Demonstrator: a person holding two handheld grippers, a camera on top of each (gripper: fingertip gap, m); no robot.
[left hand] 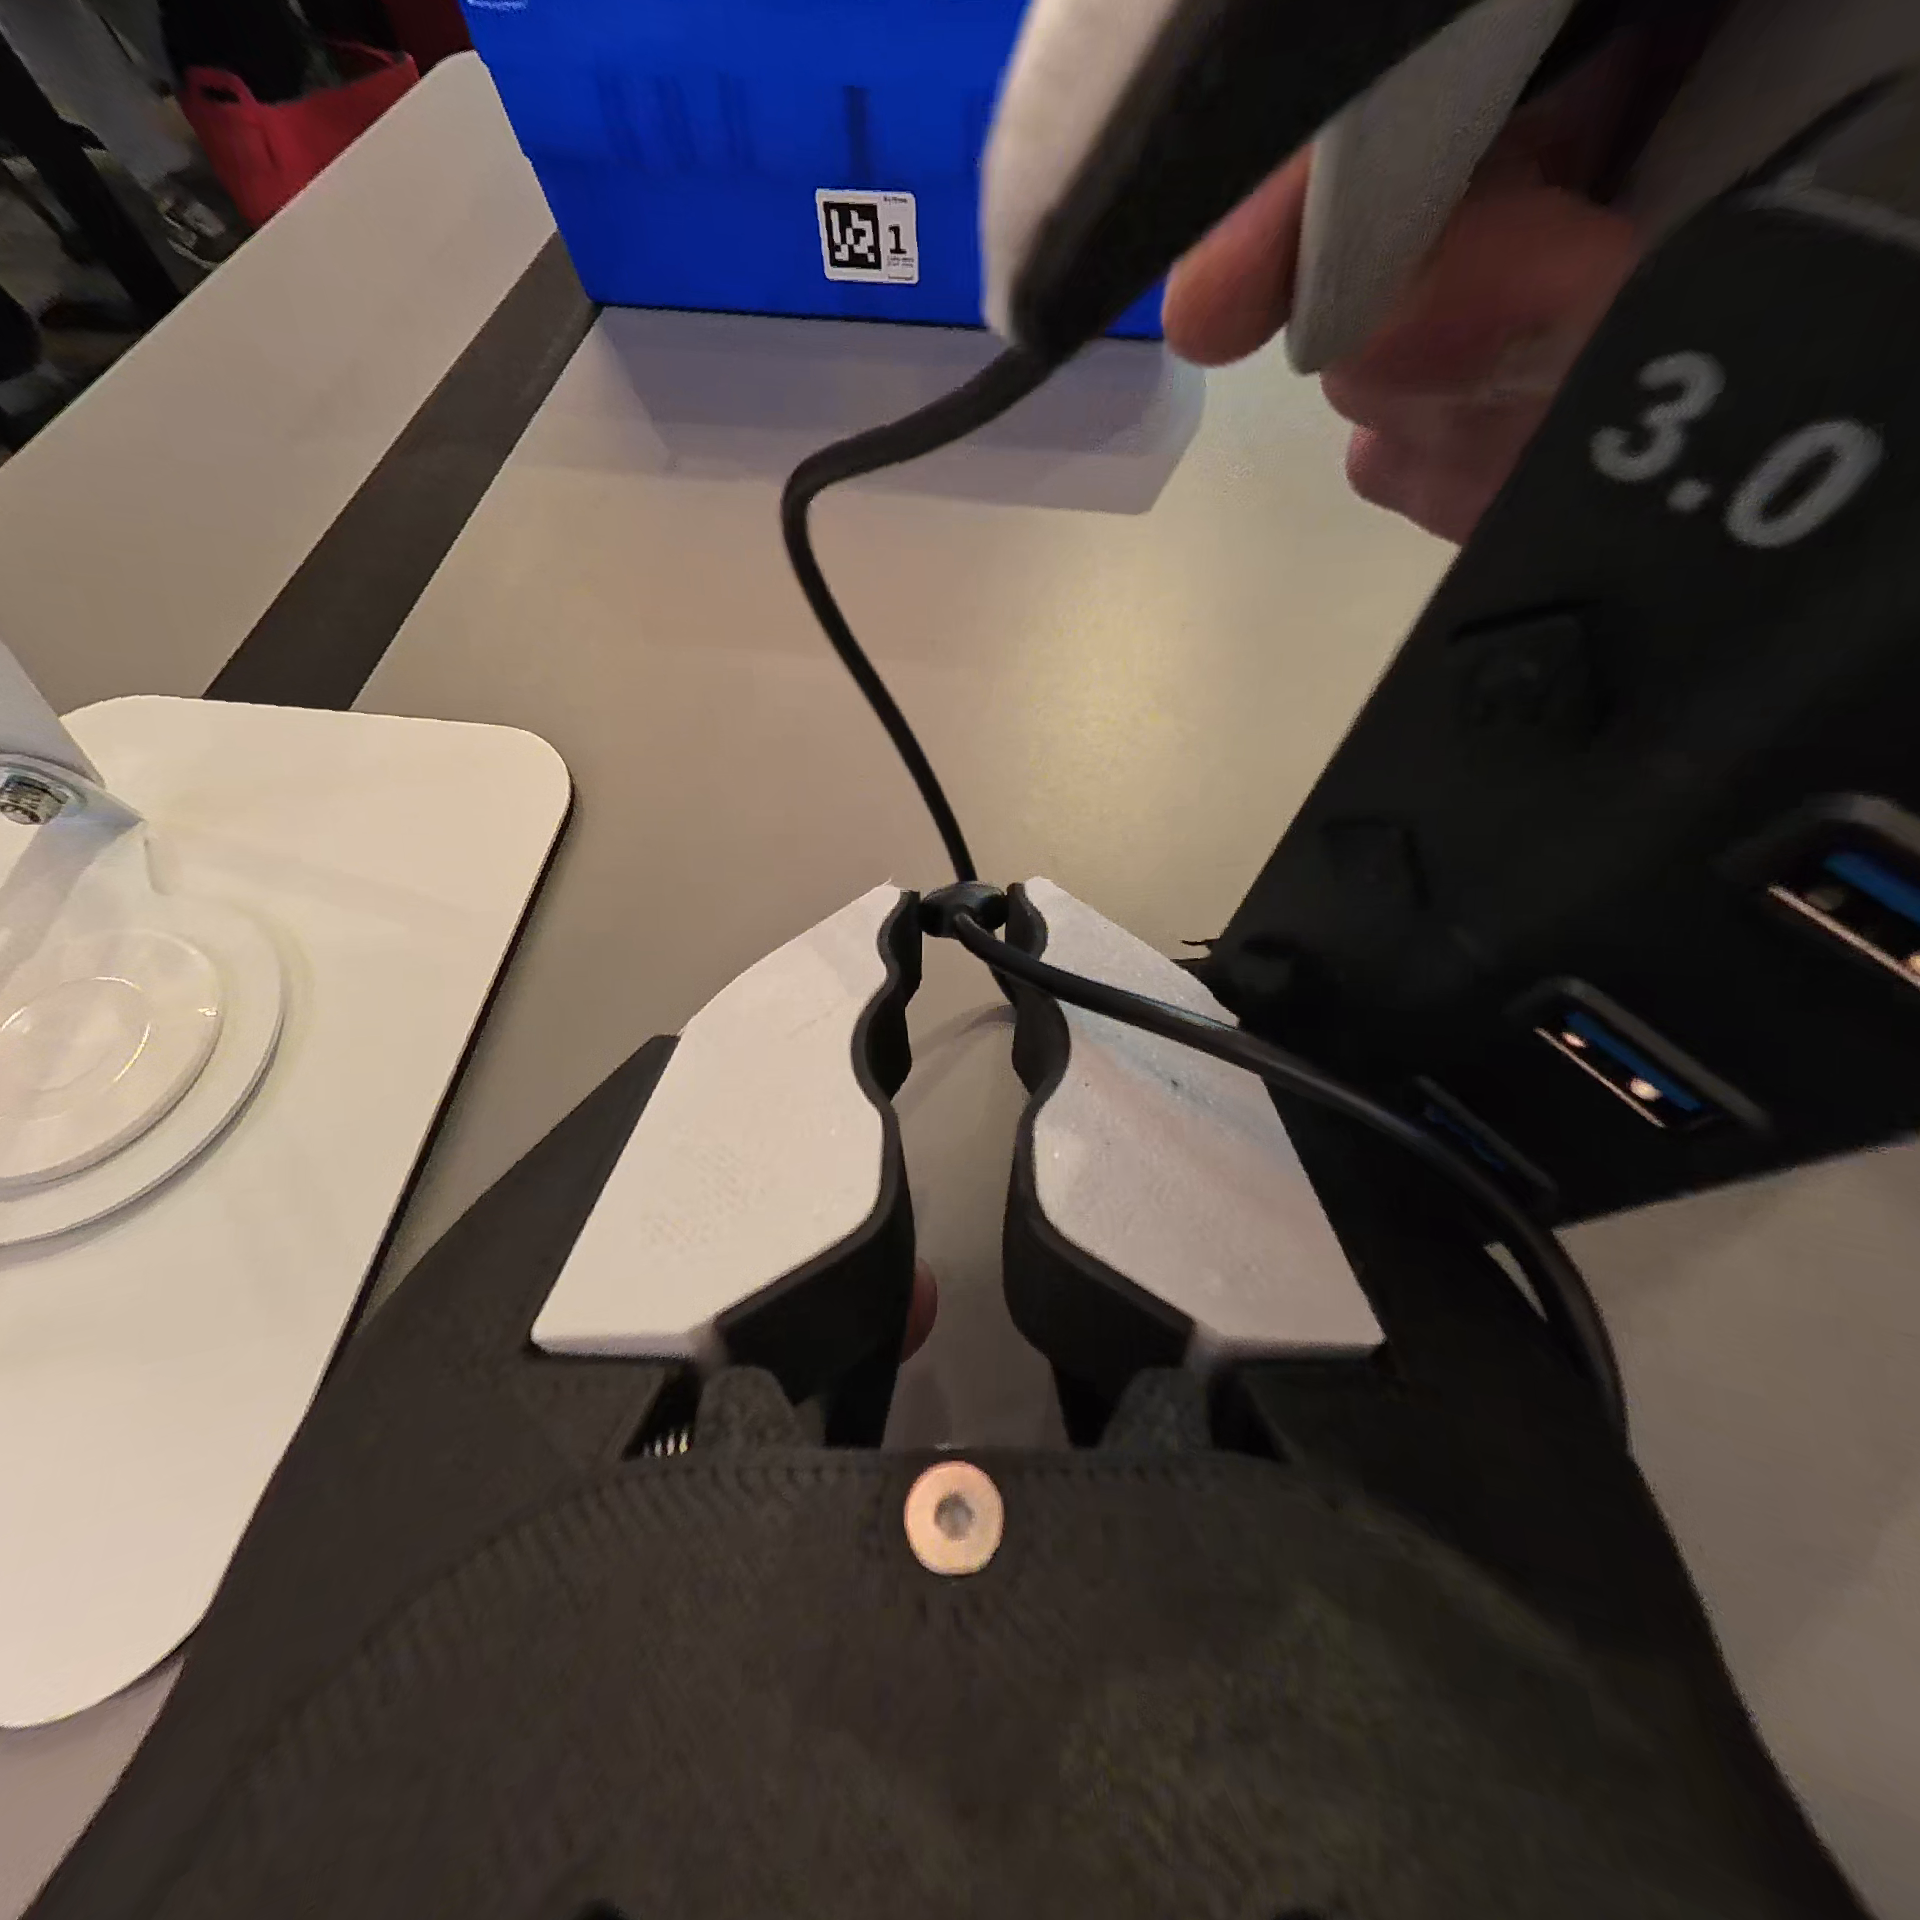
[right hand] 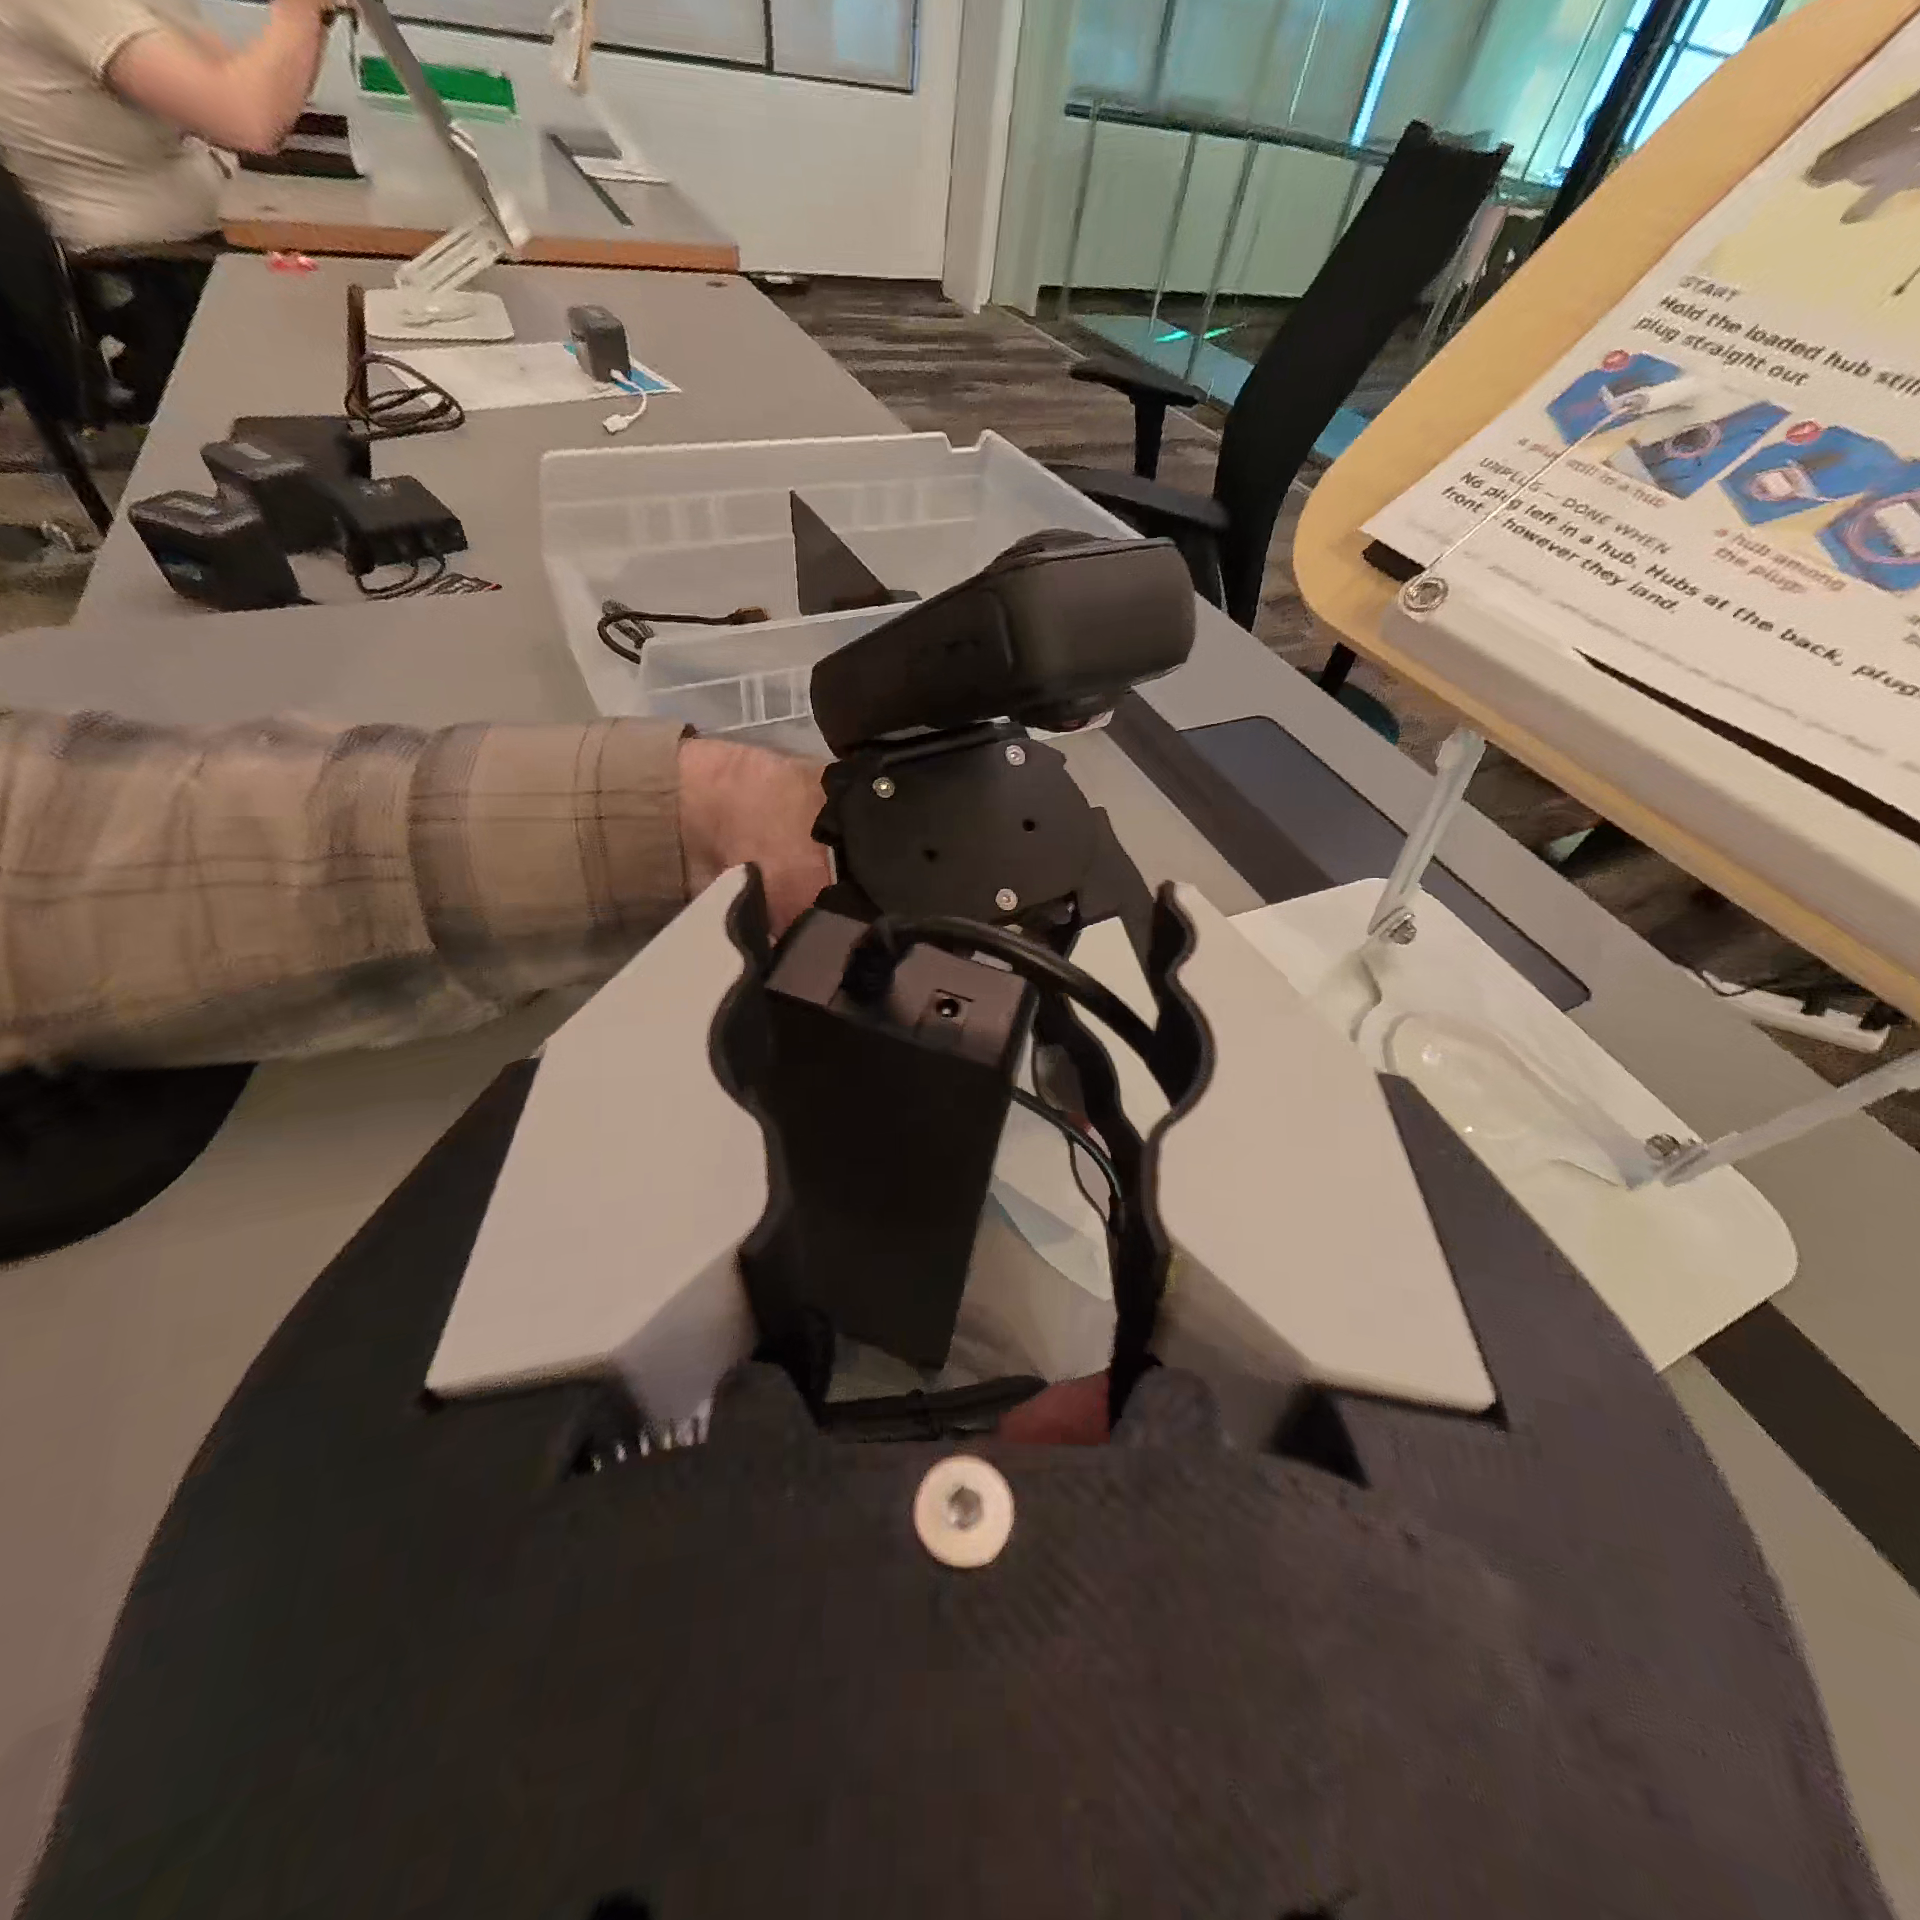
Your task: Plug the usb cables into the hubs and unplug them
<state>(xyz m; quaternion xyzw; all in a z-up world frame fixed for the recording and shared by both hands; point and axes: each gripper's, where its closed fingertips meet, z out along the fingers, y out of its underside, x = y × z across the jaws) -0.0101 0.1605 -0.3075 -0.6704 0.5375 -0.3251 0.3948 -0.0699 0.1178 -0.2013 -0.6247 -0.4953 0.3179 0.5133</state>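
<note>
Pinching the cable (left hand: 831, 582), the left gripper (left hand: 961, 914) is nearly closed; the right gripper (right hand: 956, 1039) clamps the hub (right hand: 883, 1153) at one o'clock. Likely plugging in: align next.

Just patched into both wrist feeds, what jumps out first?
In the right wrist view, the right gripper clamps an upright black USB hub dead centre. In the left wrist view, the left gripper pinches a thin black cable at its fingertips, the hub's blue ports just to its right. A blue bin stands behind.
</note>
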